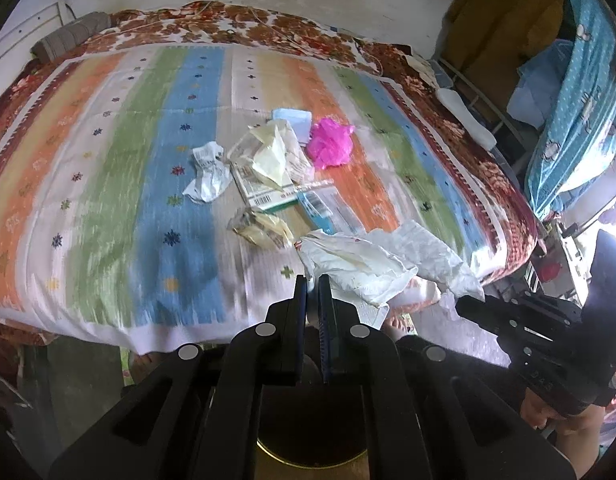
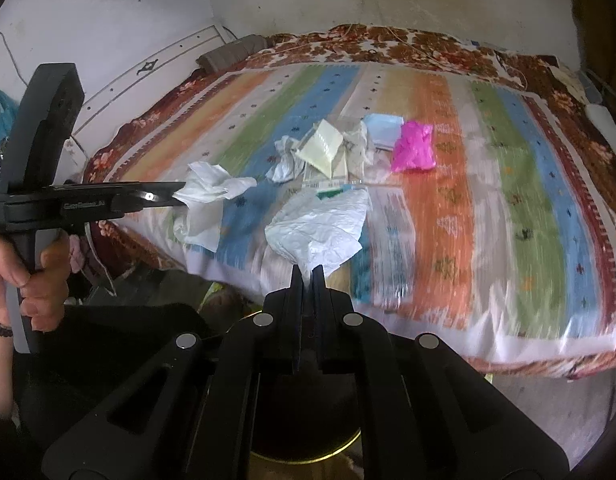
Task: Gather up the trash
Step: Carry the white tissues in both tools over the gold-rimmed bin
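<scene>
Trash lies on a striped bed cover (image 1: 107, 168): a pink plastic bag (image 1: 330, 145), a crumpled receipt (image 1: 207, 172), yellowish wrappers (image 1: 269, 156) and a printed packet (image 1: 267, 196). My left gripper (image 1: 312, 280) is shut on a white plastic bag (image 1: 356, 268); in the right wrist view it (image 2: 177, 196) holds that bag (image 2: 205, 200) off the bed's near edge. My right gripper (image 2: 307, 270) is shut on a crumpled white paper (image 2: 320, 228), which also shows in the left wrist view (image 1: 436, 256) at the right gripper (image 1: 464, 304).
A dark round bin with a gold rim (image 1: 312, 456) sits below the grippers, also in the right wrist view (image 2: 303, 452). A blue patterned cloth (image 1: 580, 92) hangs at the right. A rolled grey cloth (image 1: 71, 34) lies at the bed's far left corner.
</scene>
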Available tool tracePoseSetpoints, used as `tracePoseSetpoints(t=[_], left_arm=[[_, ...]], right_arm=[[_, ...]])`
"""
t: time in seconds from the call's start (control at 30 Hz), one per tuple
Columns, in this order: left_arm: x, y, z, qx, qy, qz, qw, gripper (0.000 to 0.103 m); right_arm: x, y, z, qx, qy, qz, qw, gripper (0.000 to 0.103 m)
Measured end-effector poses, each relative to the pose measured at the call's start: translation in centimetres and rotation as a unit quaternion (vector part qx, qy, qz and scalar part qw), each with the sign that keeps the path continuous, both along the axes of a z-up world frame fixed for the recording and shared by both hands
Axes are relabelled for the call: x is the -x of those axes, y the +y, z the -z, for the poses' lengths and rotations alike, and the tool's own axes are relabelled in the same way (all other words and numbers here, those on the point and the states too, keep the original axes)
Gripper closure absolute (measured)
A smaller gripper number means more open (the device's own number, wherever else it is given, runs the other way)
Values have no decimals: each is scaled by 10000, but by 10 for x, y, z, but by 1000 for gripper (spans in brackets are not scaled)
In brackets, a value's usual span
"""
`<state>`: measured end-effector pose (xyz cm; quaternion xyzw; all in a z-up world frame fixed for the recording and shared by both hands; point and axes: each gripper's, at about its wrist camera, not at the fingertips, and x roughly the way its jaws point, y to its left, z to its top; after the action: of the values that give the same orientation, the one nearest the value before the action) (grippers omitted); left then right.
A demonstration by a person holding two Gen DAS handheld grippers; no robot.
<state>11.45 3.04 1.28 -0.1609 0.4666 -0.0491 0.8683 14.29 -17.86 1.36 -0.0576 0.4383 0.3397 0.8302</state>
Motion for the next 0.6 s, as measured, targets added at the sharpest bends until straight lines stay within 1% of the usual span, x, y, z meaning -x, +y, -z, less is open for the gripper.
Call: tracePoseSetpoints(t=[0.1, 0.2, 0.37, 0.47, 0.53, 0.6], left_arm=[[10, -6, 5, 16, 50, 8, 10000, 98], [16, -11, 13, -108, 183, -42, 9998, 98], [25, -18, 22, -175, 298, -48, 9994, 98], [31, -22, 29, -147, 399, -49, 9991, 98], [34, -24, 40, 72, 631, -41, 9980, 98], [36, -25, 49, 137, 796, -43, 9967, 98]], right_arm=[[9, -6, 5, 11, 51, 6, 10000, 99], [17, -10, 10, 49, 96, 34, 9999, 99], [31, -13, 22, 158, 187, 27, 9997, 99], [39, -13, 31, 303, 234, 57, 9992, 99], [45, -12, 39, 436, 284, 96, 9986, 99], [48, -12, 44, 494, 350, 136, 9981, 99]])
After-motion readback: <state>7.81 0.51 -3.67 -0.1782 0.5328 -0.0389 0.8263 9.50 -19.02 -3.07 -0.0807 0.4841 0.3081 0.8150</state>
